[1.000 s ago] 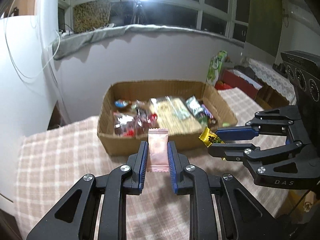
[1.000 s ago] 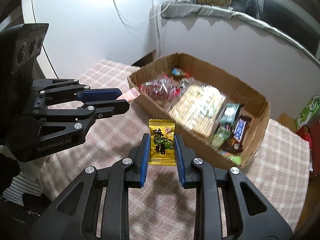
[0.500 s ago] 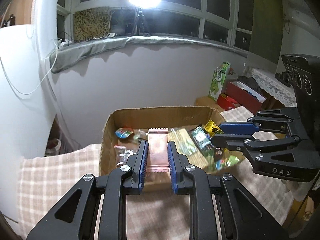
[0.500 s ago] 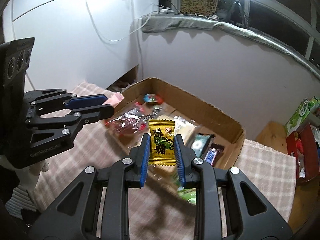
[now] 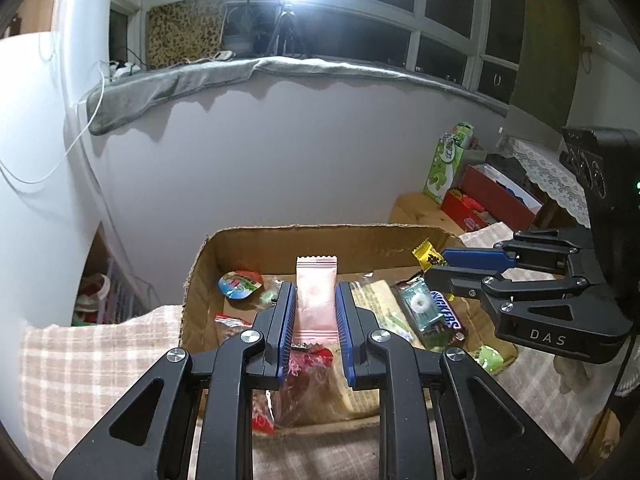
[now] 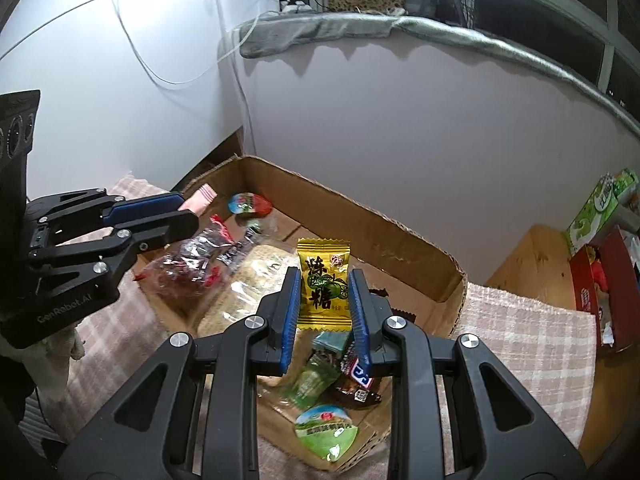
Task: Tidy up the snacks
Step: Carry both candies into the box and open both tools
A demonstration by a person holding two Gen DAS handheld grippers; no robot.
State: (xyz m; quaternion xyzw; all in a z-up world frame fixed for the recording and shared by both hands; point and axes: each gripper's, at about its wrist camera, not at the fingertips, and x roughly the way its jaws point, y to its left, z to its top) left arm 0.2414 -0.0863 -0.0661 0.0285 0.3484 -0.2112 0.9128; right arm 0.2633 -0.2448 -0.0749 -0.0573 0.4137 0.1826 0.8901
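Both tools are matte black plastic two-finger grippers with triangular cut-outs in the linkage arms and shiny silver screw heads at the pivots. The left gripper [image 5: 316, 320] has ribbed blue pads lining its fingers and "GenRobot.AI" printed on its side. The right gripper [image 6: 325, 312] looks the same build, blue pads too, with "DAS" in pale letters at the right of the left-wrist frame.

Left gripper [image 5: 316, 308] angled downward, blue pads [image 5: 286, 320] clamped on both side edges of an upright pink sachet [image 5: 316, 296]; right gripper [image 6: 325, 300] alongside at the same downward tilt, pads [image 6: 291, 312] clamped on an upright yellow sachet [image 6: 323, 284], both tips apart.
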